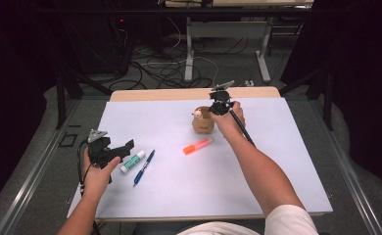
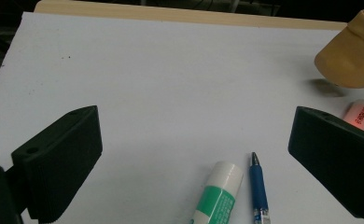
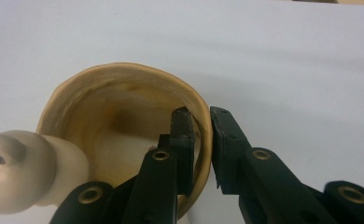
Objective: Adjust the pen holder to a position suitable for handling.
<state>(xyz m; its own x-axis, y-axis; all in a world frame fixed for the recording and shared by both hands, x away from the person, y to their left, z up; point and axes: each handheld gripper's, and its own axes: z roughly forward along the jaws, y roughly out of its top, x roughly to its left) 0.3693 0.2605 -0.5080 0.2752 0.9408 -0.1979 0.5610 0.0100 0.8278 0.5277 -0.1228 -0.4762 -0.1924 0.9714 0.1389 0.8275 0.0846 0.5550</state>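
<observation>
A tan pot [image 1: 202,122] with a cream knob-like figure [image 3: 26,168] on its rim sits at the far middle of the white mat [image 1: 179,196]. My right gripper [image 1: 218,108] is shut on the pot's rim [image 3: 124,74], one jaw inside the wall and one outside. In the left gripper view the pot [image 2: 353,56] looks tilted, with a shadow under its near edge. My left gripper [image 1: 123,149] stands open at the mat's near left, jaws wide apart [image 2: 194,121] with nothing between them. Just ahead of it lie a green-and-white glue stick [image 2: 217,193] and a blue pen [image 2: 259,191].
An orange highlighter [image 1: 198,146] lies on the mat in front of the pot. The glue stick [image 1: 132,161] and the pen [image 1: 144,167] lie side by side. The wooden table edge [image 1: 194,93] runs behind the mat, with cables and table legs on the floor beyond.
</observation>
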